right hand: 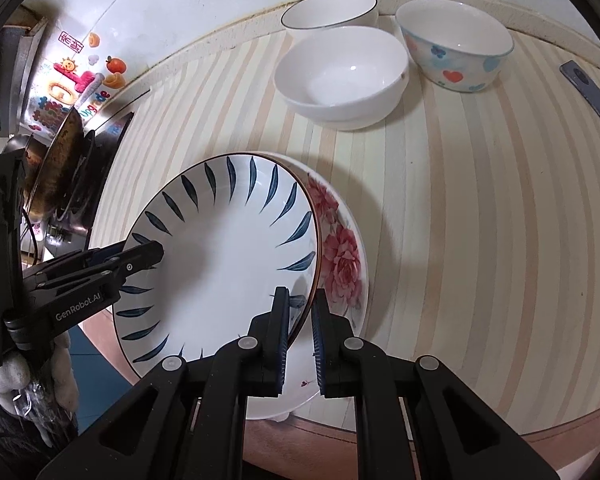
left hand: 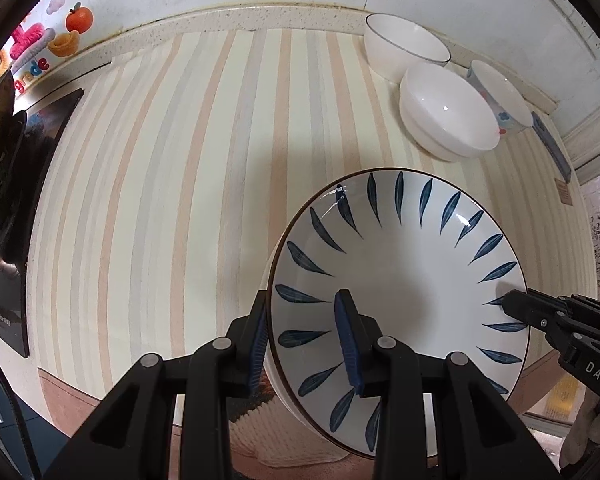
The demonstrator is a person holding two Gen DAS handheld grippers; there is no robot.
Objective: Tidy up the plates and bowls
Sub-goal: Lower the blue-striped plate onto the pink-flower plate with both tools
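Note:
A white deep plate with blue leaf marks (left hand: 400, 280) (right hand: 220, 260) lies tilted over a pink-flowered plate (right hand: 344, 264) near the striped counter's front edge. My left gripper (left hand: 302, 320) (right hand: 144, 252) is open and straddles the blue plate's left rim, one finger outside and one inside. My right gripper (right hand: 300, 312) (left hand: 508, 304) is closed narrowly on the plate's right rim. At the back right stand a dark-rimmed white bowl (left hand: 404, 44) (right hand: 332, 8), a plain white bowl (left hand: 448, 112) (right hand: 340, 76) and a bowl with hearts (left hand: 500, 96) (right hand: 456, 44).
A dark wok (right hand: 60, 152) and a black stove top (left hand: 4, 240) sit at the left end of the counter. Colourful stickers (left hand: 76, 20) are on the back wall. A grey flat object (right hand: 592, 92) lies at the far right. A gloved hand (right hand: 60, 380) holds the left gripper.

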